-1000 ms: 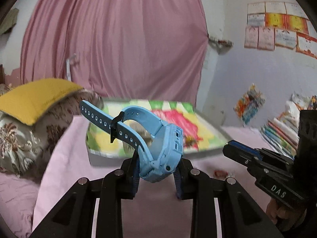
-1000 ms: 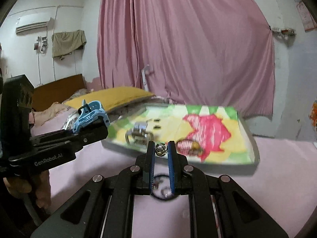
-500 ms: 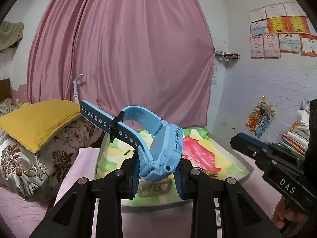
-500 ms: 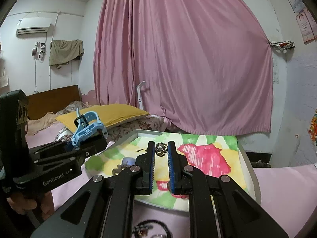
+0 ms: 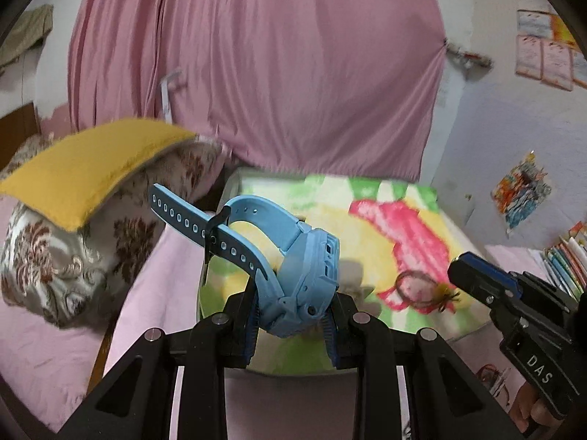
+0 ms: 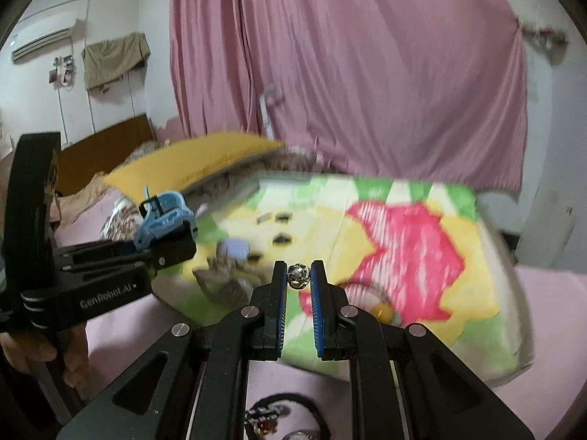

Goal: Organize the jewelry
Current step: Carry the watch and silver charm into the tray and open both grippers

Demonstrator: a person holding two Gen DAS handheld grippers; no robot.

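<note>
My left gripper (image 5: 291, 321) is shut on a light blue watch (image 5: 304, 275), its strap sticking up to the left; it also shows in the right wrist view (image 6: 163, 220). My right gripper (image 6: 298, 275) is shut on a small silver ring (image 6: 298, 274) at its fingertips. Both hover at the near edge of a colourful tray (image 6: 403, 190) with a pink, yellow and green pattern. In the tray lie a blurred silver watch (image 6: 223, 278), small dark pieces (image 6: 280, 238) and a red hair tie with a yellow charm (image 5: 422, 289).
The tray (image 5: 367, 190) rests on a pink bedsheet (image 5: 146, 275). A yellow pillow (image 5: 84, 161) on a floral cushion lies left. A black beaded bracelet (image 6: 286, 418) lies on the sheet under my right gripper. A pink curtain hangs behind. Books (image 5: 565, 256) stack at far right.
Both cameras tilted down again after rising, so the tray fills more of the view. Both grippers keep their holds on the watch and the ring.
</note>
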